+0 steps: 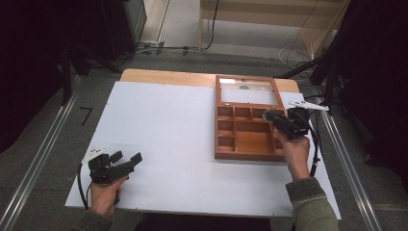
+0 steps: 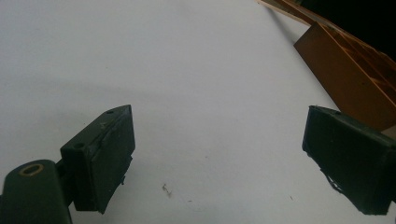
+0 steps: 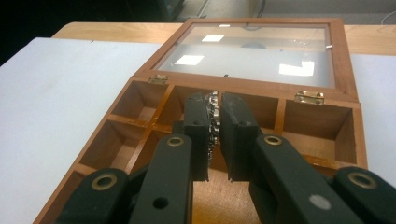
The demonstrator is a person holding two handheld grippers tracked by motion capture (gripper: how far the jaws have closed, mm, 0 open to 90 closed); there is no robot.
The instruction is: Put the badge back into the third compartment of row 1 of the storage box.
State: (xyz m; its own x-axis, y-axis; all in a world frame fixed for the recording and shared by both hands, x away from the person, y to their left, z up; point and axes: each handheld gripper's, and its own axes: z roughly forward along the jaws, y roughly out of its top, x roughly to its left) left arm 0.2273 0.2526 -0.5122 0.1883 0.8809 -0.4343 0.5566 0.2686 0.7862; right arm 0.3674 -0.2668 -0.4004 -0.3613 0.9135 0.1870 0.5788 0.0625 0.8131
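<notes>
Right tool (image 3: 214, 135) pinches a small silvery chain (image 3: 214, 112) above the open wooden box (image 1: 221, 144) at the tabletop's (image 1: 163, 130) right side. Compartments look empty, so placing seems pending. Left tool (image 1: 126, 159) spread, idle near the front-left corner.

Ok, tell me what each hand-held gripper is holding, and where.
Right hand-held gripper: a silvery chain, pinched between the pads. Left hand-held gripper: open, holding nothing.

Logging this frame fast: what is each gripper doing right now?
Left gripper: open, holding nothing, above the white table.
Right gripper: shut on a silvery chain, over the wooden box.
</notes>
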